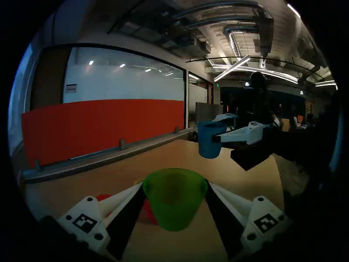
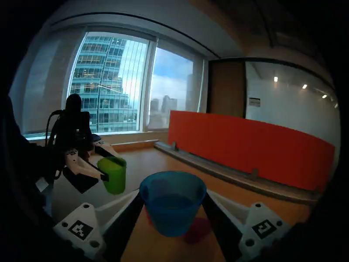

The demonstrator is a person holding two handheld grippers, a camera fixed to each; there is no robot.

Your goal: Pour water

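Two held: green cup (image 1: 175, 205) (left gripper (image 1: 175, 184)), blue cup (image 2: 173, 205).

Left gripper view is running dim: ceiling strip lights (image 1: 237, 65) are supplying most of the light and blooming white, while the far room is sinking to near black. The desk (image 1: 174, 153) is catching a soft sheen; the green cup (image 1: 175, 198) is glowing translucent and reading sharp. Right gripper view is reading brighter, daylight coming through the window (image 2: 111, 85) and washing out the sky. The left tool (image 2: 111, 168) in front of it is sitting backlit, its upper part going to silhouette. The blue cup (image 2: 172, 203) is reading crisp. Fisheye distortion is bowing straight lines toward both rims, where detail is softening and darkening.
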